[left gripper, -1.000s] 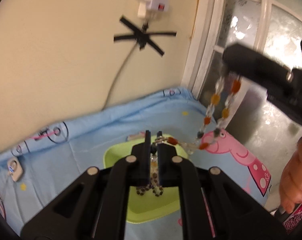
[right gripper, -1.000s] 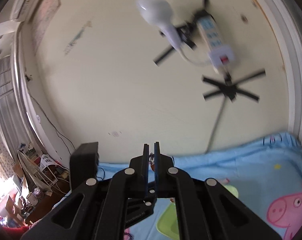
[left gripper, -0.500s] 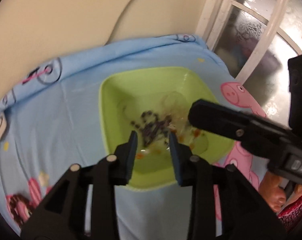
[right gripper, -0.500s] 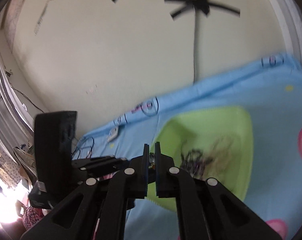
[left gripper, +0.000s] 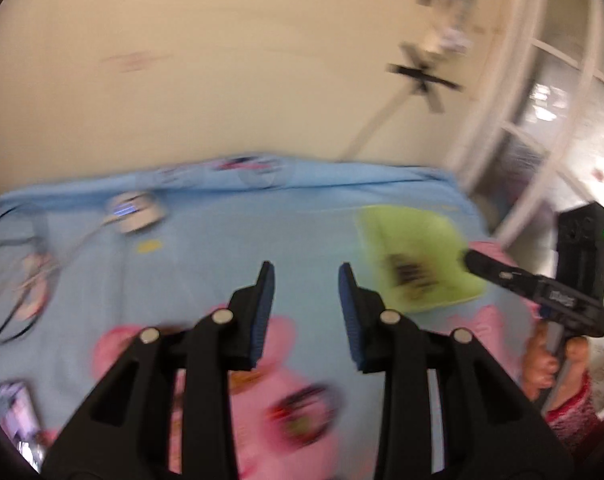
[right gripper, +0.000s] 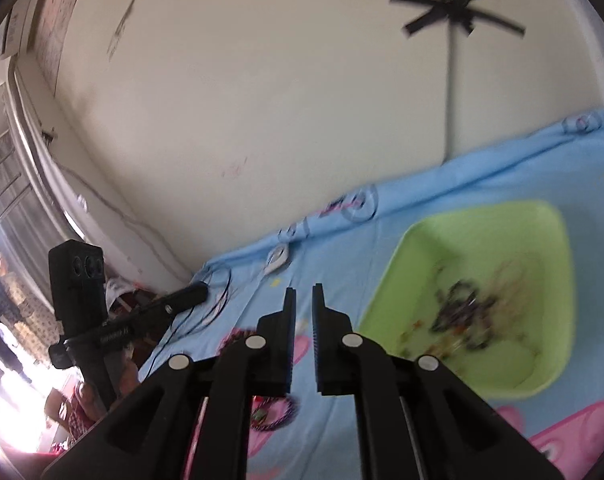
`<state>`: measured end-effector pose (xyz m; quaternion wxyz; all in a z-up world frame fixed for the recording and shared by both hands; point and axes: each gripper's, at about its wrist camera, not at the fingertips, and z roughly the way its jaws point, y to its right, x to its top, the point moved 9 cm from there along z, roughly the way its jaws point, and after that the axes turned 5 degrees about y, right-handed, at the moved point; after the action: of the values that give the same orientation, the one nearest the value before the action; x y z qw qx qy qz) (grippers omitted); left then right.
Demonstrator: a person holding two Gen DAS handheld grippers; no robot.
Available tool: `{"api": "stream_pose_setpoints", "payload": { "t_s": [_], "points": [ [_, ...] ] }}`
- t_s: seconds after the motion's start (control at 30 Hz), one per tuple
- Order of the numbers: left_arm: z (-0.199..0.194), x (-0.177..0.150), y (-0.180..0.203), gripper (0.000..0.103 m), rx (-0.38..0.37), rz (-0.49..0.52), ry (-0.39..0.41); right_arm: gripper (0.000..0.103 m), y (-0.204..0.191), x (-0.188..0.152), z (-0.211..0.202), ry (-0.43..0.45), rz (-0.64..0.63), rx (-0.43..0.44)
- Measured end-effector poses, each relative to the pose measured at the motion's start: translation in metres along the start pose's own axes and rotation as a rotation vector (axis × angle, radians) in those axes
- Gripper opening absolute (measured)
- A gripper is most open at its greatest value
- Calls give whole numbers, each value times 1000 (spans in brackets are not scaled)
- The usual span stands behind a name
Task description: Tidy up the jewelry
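A lime green tray (right gripper: 482, 240) lies on the blue cartoon-print cloth and holds a heap of dark and orange bead jewelry (right gripper: 462, 312). In the left wrist view the tray (left gripper: 406, 232) is blurred at the right, with the beads (left gripper: 412, 276) in it. My left gripper (left gripper: 306, 276) stands open over bare cloth left of the tray, with nothing between its fingers. My right gripper (right gripper: 304, 304) is shut and empty, low over the cloth just left of the tray. A purple bracelet (right gripper: 277, 420) lies on the cloth under its fingers.
A small white device (left gripper: 135, 212) with thin cables lies near the cloth's far edge by the cream wall. A white window frame (left gripper: 514, 128) rises at the right. A person's hand (left gripper: 550, 360) grips the right gripper's handle. The cloth's left edge drops off.
The bead necklace stretched between both grippers now lies in the tray. My left gripper opened and swung left, away from the tray. My right gripper sank toward the cloth.
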<state>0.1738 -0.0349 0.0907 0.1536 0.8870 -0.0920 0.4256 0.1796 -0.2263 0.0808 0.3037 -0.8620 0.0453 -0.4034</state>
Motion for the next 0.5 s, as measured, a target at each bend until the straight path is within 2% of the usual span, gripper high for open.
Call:
{"api": "stream_pose_setpoints", "payload": {
  "t_s": [0.07, 0.2, 0.27, 0.37, 0.5],
  "points": [
    [-11, -17, -45, 31, 96, -48, -22, 0, -5, -22, 22, -67, -4, 0],
    [-20, -50, -103, 31, 182, -136, -63, 0, -13, -62, 59, -181, 2, -3],
    [-19, -63, -120, 31, 207, -168, -78, 0, -18, -78, 74, -225, -28, -21],
    [-19, -85, -141, 31, 200, -233, -97, 0, -28, -94, 86, -265, -60, -22],
    [-15, -95, -133, 31, 149, -224, -98, 0, -35, -110, 89, -303, -68, -1]
  ]
}}
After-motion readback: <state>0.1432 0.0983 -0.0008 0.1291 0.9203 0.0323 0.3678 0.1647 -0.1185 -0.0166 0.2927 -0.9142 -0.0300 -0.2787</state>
